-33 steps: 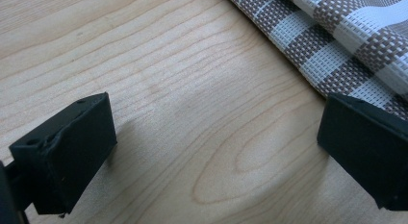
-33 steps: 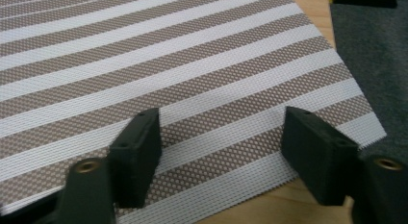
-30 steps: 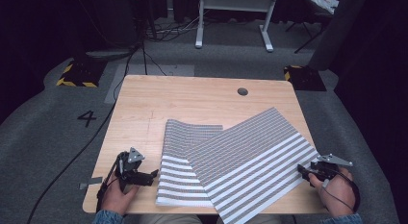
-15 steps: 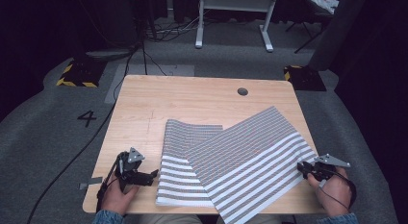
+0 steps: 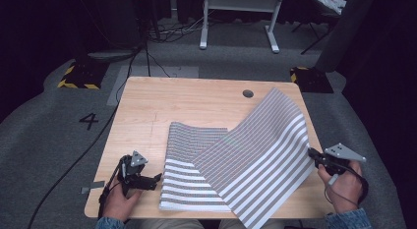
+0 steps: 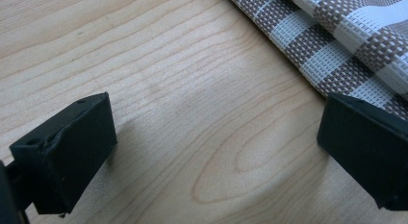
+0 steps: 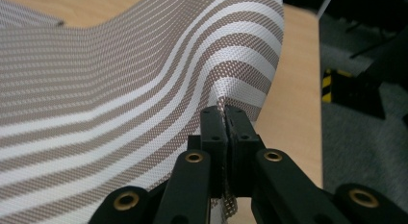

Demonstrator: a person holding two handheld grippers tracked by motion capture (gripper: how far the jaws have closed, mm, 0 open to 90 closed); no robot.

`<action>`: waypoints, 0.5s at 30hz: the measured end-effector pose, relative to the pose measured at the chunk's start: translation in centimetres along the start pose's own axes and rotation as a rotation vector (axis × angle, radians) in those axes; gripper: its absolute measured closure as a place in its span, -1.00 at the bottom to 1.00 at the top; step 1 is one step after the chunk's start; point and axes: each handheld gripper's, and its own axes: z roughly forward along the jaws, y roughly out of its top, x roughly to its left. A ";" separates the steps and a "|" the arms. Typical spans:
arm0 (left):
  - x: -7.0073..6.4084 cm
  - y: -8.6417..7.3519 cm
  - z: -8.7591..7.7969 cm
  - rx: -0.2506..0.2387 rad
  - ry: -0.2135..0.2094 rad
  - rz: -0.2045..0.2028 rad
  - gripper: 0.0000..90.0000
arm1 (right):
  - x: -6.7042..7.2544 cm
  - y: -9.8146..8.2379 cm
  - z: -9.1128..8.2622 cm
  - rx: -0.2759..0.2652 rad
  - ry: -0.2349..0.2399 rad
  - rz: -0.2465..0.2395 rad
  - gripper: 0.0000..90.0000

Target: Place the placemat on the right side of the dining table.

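Two brown-and-white striped woven placemats overlap on the wooden table point(image 5: 196, 103). The upper placemat point(image 5: 260, 155) curves up along its right side, its edge pinched by my right gripper point(image 5: 313, 154), whose jaws have just closed on it. Seen along those jaws, the mat point(image 7: 144, 84) bulges upward from the right gripper point(image 7: 224, 113). The lower placemat point(image 5: 189, 182) lies flat. My left gripper point(image 5: 156, 178) rests open on the table just left of that mat, whose edge point(image 6: 337, 56) lies by the right jaw; the left gripper point(image 6: 216, 137) has bare wood between its jaws.
A round cable hole point(image 5: 248, 94) sits near the table's far right corner. Grey carpet surrounds the table, with a white stand point(image 5: 236, 22) and cables beyond the far edge and hazard-striped blocks point(image 5: 78, 74) on the floor.
The right gripper has closed on the upper placemat's right edge and risen, lifting that side off the table into a curve. The left gripper has stayed put.
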 end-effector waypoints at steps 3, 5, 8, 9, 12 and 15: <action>0.0 0.0 0.0 -0.004 0.005 -0.003 -1.00 | -0.2 1.9 0.1 -0.016 -0.015 -0.047 0.96; 0.0 -0.1 0.0 -0.004 0.001 -0.004 -1.00 | -0.3 2.4 0.2 -0.022 -0.016 -0.053 0.96; 0.0 -0.1 0.0 -0.007 0.004 -0.004 -1.00 | -0.7 4.4 1.0 -0.042 -0.031 -0.090 0.96; 0.0 -0.1 0.0 -0.007 0.004 -0.003 -1.00 | -0.7 4.4 1.0 -0.042 -0.031 -0.090 0.96; 0.0 -0.1 0.0 -0.009 0.006 -0.004 -1.00 | -1.4 6.0 2.3 -0.047 -0.045 -0.102 0.96; 0.0 -0.1 0.0 -0.007 0.003 -0.004 -1.00 | -1.8 6.7 3.1 -0.040 -0.055 -0.114 0.96</action>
